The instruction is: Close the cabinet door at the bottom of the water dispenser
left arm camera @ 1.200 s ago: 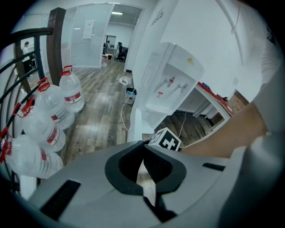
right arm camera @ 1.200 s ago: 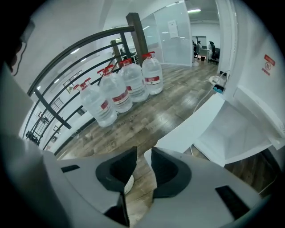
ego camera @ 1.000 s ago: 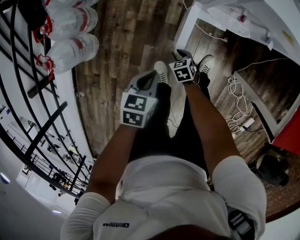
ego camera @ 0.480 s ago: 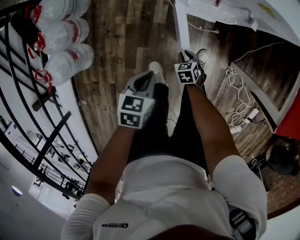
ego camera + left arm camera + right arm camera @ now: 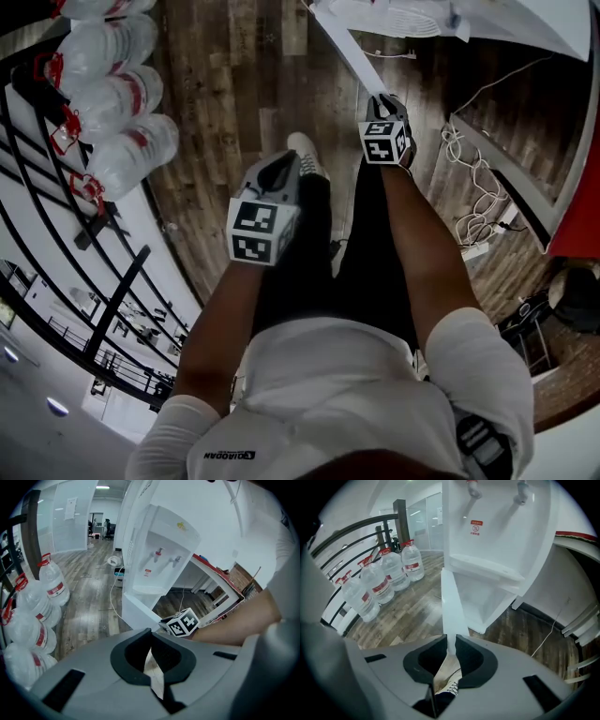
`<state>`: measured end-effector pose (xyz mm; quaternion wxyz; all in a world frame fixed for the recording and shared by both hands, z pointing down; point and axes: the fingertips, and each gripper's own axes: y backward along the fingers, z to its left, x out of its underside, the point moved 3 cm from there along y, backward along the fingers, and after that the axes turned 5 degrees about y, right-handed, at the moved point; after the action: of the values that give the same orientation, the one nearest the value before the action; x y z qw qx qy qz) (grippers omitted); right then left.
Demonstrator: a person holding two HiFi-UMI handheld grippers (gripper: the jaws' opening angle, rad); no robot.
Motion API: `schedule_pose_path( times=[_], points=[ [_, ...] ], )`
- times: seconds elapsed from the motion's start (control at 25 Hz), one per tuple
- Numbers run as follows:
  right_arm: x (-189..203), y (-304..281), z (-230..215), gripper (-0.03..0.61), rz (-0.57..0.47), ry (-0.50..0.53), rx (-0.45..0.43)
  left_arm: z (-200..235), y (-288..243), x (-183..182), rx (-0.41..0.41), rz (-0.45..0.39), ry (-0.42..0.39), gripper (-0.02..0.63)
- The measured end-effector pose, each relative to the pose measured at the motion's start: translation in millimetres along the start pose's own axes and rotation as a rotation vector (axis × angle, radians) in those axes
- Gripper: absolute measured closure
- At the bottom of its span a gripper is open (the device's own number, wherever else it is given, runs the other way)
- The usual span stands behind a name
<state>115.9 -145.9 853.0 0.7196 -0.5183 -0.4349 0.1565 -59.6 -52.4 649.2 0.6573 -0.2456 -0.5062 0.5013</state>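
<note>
Clamping cabinet door [image 5: 451, 605] edge, right tool [image 5: 450, 642]

Even indoor light; strong fisheye warp, dark corners.

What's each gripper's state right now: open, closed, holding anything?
Left gripper: closed, nothing between the jaws.
Right gripper: closed on the edge of the open cabinet door.

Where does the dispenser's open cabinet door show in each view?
Head view: cabinet door, thin white strip at top centre.
Left gripper view: white panel at the dispenser's foot, left of centre.
Right gripper view: edge-on at centre, running down to the jaws.
Shared landmark: water bottles, at left everywhere.
</note>
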Motion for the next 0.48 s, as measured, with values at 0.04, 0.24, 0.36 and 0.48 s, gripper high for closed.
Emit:
schedule_pose_path(
  times=[0.04,0.24,0.36,0.48],
  points=[
    [0.3,-0.2,-5.9,0.505,-0.001,-0.005,0.007,-0.9,-1.8,-2.2,0.003,-0.001,0.004,0.618],
    [-1.7,-2.2,-28.6,0.505,-0.011,-0.031,0.031,0.6,-5.8,-13.5,0.0,-0.02,0.058,0.618],
    [-1.2,-3.3,-42.3,0.505,-0.024,-0.039,0.051,-3.4,-10.3,-14.8,-0.001,-0.008,0.046,0.618],
    [-2.3,-5.2,-57.9,0.505,-0.037,-0.055,0.073,-9.7,-14.6,-16.6,0.004,-0.001,0.037,0.618]
  ],
)
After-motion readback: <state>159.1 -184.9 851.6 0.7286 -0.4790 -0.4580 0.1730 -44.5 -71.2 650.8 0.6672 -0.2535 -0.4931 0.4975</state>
